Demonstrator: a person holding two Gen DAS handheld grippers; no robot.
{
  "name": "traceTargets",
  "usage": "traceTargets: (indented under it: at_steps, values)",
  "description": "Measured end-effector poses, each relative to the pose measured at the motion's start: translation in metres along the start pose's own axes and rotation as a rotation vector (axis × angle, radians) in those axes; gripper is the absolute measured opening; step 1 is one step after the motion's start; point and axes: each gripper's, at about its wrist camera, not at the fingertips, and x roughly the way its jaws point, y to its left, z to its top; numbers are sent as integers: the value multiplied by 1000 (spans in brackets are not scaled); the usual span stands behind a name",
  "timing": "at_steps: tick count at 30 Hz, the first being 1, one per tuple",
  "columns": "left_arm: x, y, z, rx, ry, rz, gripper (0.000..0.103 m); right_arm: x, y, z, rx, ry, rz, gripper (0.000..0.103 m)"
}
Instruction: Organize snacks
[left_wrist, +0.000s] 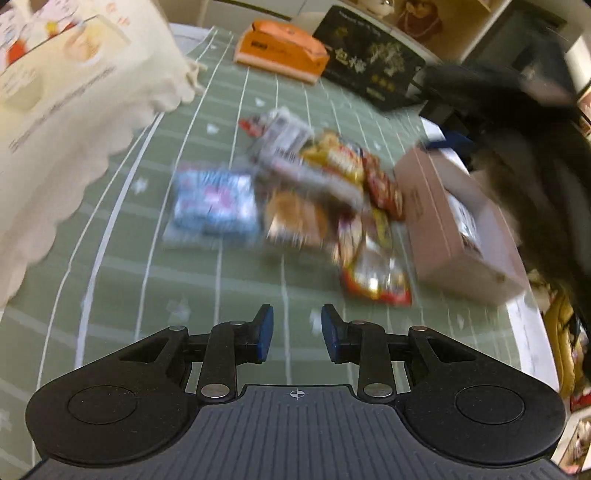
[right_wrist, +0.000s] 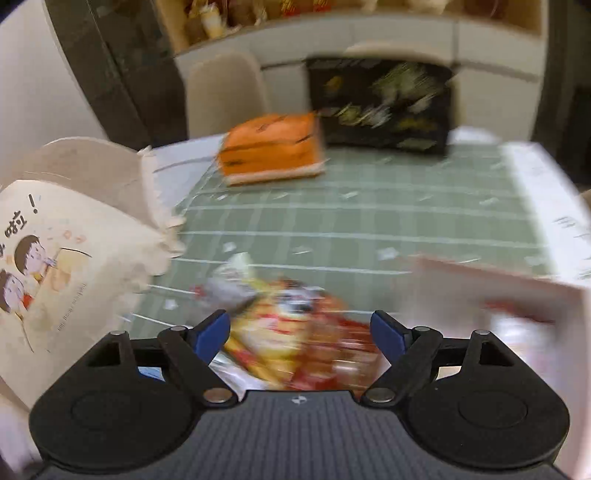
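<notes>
A pile of snack packets (left_wrist: 325, 184) lies on the green grid mat (left_wrist: 221, 280), with a blue and white packet (left_wrist: 216, 203) at its left and a red and yellow packet (left_wrist: 376, 273) at its near right. My left gripper (left_wrist: 297, 326) is open and empty, above the mat short of the pile. My right gripper (right_wrist: 301, 330) is open wide, low over the red and yellow packets (right_wrist: 295, 336), which lie between its fingers. Both views are motion blurred.
A cream cloth bag with cartoon print (left_wrist: 55, 122) stands at the left and also shows in the right wrist view (right_wrist: 62, 258). A cardboard box (left_wrist: 454, 225) sits right of the pile. An orange box (left_wrist: 280, 50) and a black box (left_wrist: 373, 62) stand at the far edge.
</notes>
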Motion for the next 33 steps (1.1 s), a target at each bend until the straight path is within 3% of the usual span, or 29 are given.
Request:
traceTargets:
  at_steps: [2,4,6,8,13,18,20,24,28,30,33]
  values:
    - [-10,4,-13,13,13,-1,33,31,12,10,23,33,-17,83]
    - [-21,10,-24,24,13,-2,33,64,16,22,16,46,-90,72]
    - [-32,16,-32,23,7,-5,33,93,16,28,-5,88,-156,52]
    - [-42,25,-40,15,3,-12,33,108,10,27,41,121,-187,50]
    - [-47,43,-38,-14,-17,-9,33,83,18,-10,115,150,-59,49]
    - [-43,35,-21,24,-56,-42,33,37,29,-75,173,212,98,49]
    - [-38,29,-10,32,-81,-57,33,9,30,-93,153,192,115,50]
    - [-19,6,22,53,-118,-102,33,-53,13,-123,69,81,24,68]
    - [11,-37,61,173,-119,-141,33,-63,-27,-129,2,66,-157,68]
    - [33,-61,80,235,-105,-158,33,-57,-48,-120,46,53,-153,67]
    - [77,-89,105,295,-61,-108,33,-52,-63,-120,61,29,-195,67]
